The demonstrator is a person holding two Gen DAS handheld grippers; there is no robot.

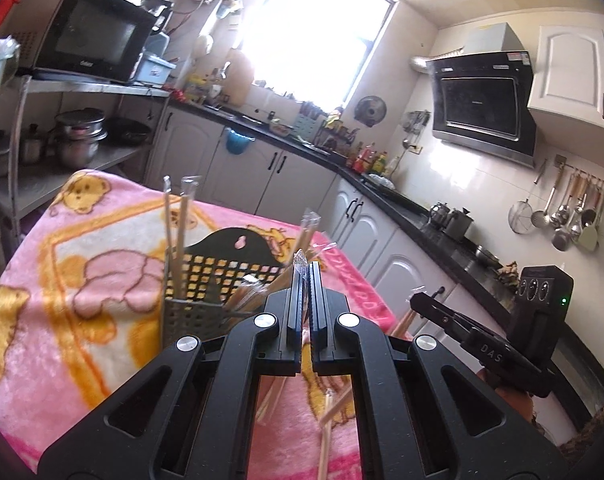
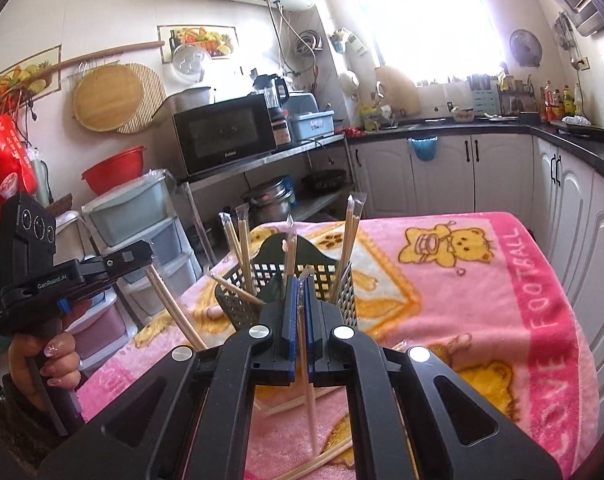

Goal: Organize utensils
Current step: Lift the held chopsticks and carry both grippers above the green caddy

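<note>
A black mesh utensil basket (image 1: 205, 280) (image 2: 293, 276) stands on a pink bear blanket (image 1: 81, 272) (image 2: 482, 288) and holds several plastic-wrapped chopstick pairs upright. My left gripper (image 1: 305, 276) is shut on a wrapped chopstick pair (image 1: 300, 264), held just right of the basket; the same pair shows in the right wrist view (image 2: 173, 308). My right gripper (image 2: 300, 284) is shut on another wrapped chopstick pair (image 2: 308, 392), in front of the basket. The right gripper also shows in the left wrist view (image 1: 418, 300).
Loose wrapped chopsticks (image 1: 326, 432) (image 2: 322, 460) lie on the blanket near me. A metal rack with a microwave (image 2: 225, 136) and pots stands behind the table. White cabinets (image 2: 442, 172) and a black counter run along the far and right sides.
</note>
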